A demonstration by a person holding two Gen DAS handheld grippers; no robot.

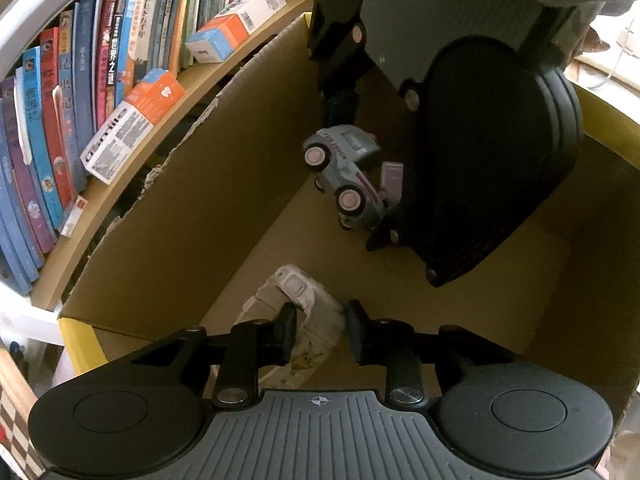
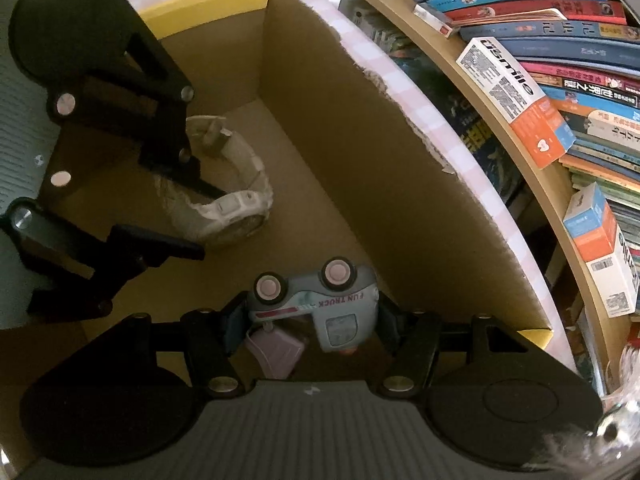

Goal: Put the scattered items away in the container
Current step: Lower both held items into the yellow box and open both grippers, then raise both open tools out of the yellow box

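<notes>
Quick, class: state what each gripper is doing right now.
Left gripper: open, over the white watch in the cardboard box.
Right gripper: shut on the toy truck.

toy truck (image 2: 316,308), clamped between the right gripper's (image 2: 312,320) fingers: "FUN TRUCK" on its side | white-and-orange carton (image 2: 516,100) on the shelf ahead-right of that gripper: "usmile" | book spines (image 2: 580,92): Chinese titles, too small to read
</notes>
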